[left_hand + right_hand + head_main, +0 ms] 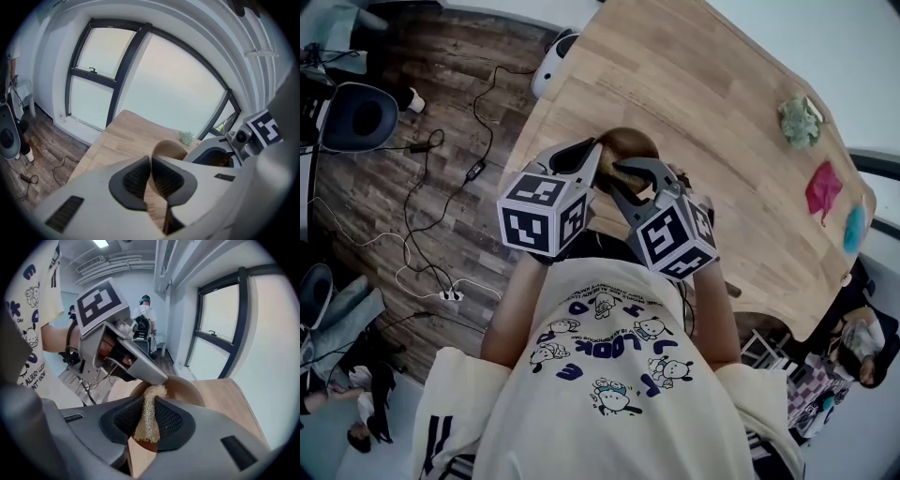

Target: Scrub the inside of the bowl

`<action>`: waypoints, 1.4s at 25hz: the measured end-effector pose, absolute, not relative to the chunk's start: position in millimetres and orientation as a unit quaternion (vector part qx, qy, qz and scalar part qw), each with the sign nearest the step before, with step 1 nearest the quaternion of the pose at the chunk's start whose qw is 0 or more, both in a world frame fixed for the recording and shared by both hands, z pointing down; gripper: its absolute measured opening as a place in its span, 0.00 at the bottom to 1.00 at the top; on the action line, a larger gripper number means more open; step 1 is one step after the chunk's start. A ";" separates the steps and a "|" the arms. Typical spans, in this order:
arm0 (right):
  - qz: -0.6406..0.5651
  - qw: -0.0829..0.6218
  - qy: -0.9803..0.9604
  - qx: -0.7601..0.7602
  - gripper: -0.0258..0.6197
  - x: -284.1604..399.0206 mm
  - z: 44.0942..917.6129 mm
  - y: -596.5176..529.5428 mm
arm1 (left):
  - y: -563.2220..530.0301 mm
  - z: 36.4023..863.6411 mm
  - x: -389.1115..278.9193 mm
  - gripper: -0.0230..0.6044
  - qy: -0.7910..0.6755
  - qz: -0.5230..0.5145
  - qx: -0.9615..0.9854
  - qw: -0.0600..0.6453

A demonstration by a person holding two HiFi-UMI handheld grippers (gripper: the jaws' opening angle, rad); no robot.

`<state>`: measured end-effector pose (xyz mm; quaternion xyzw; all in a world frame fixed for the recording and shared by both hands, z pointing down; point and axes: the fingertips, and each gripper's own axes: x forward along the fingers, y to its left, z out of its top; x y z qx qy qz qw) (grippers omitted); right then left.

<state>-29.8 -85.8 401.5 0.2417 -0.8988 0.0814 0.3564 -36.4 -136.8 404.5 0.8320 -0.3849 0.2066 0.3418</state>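
A brown wooden bowl (630, 146) is held over the near edge of the table, just in front of the person's chest. My left gripper (594, 159) is shut on its rim; in the left gripper view the thin bowl wall (168, 149) runs between the ribbed pads of my left gripper (151, 174). My right gripper (625, 174) is shut on a pale fibrous scrubber (148, 417). In the right gripper view the scrubber's top end reaches over the rim into the bowl (187, 391), right beside the tip of my left gripper (155, 378).
The long wooden table (712, 112) carries a green crumpled thing (799, 122), a pink cloth (823, 190) and a blue item (854, 228) along its right edge. A white object (551, 61) sits at its far left corner. Cables (441, 187) lie on the floor to the left.
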 end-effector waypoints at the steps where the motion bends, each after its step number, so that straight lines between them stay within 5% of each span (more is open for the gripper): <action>1: 0.075 0.361 -0.901 0.230 0.16 -30.8 403.1 -82.3 | -136.3 406.0 -35.5 0.11 -0.382 0.209 0.833 0.341; 18: 0.012 0.423 -0.894 0.151 0.16 -24.9 412.8 -71.5 | -141.0 417.2 -26.3 0.11 -0.346 0.223 0.838 0.358; 35: 0.079 0.362 -0.852 0.371 0.16 -3.8 405.5 -119.1 | -139.5 415.5 -30.6 0.11 -0.367 0.198 0.829 0.371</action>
